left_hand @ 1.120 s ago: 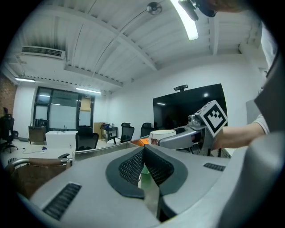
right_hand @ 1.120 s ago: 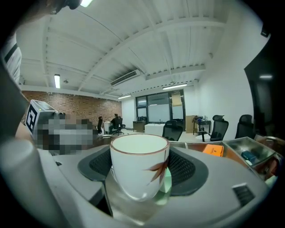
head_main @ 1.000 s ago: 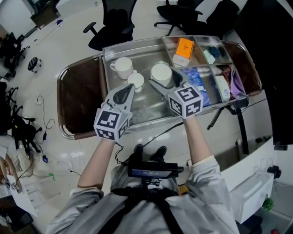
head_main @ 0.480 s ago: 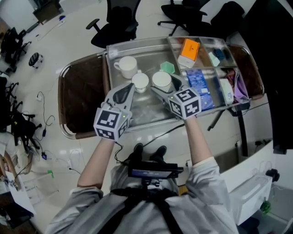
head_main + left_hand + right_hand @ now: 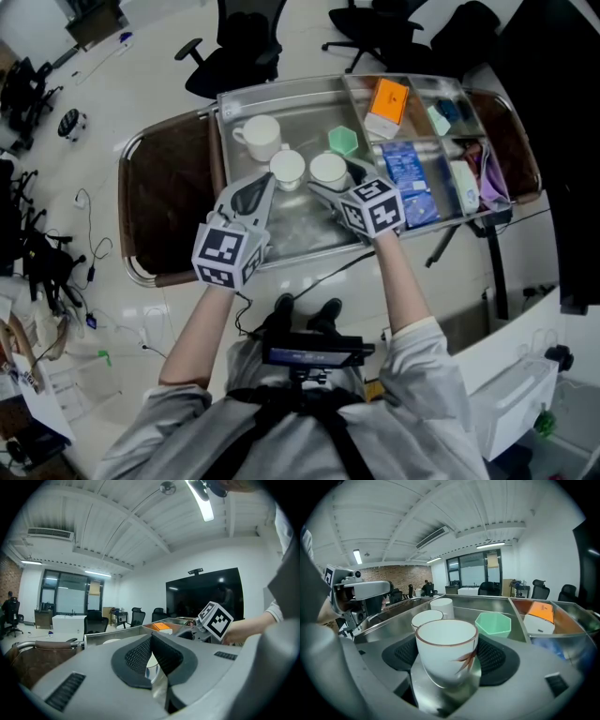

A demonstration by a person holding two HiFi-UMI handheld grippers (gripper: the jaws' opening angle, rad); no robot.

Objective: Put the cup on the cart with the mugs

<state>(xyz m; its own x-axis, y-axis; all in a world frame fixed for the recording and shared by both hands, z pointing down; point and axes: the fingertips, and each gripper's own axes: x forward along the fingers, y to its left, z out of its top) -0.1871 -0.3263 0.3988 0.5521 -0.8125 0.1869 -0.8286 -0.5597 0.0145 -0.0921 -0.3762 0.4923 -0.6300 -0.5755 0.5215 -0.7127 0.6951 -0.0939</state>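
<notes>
My right gripper is shut on a white cup with a brown rim and a leaf motif. The pads press its sides. It hangs over the cart's steel tray, just right of a small white cup and in front of a green hexagonal cup. A white mug with a handle stands further back left. Whether the held cup touches the tray I cannot tell. My left gripper hovers at the tray's near left, shut and empty.
The cart's right compartments hold an orange box, a blue packet and small items. Brown padded ends flank the tray. Office chairs stand beyond the cart, and cables lie on the floor at left.
The right gripper has carried the cup leftward and nearer, close beside the small white cup, and the green cup behind it has come into view. The left gripper has stayed put.
</notes>
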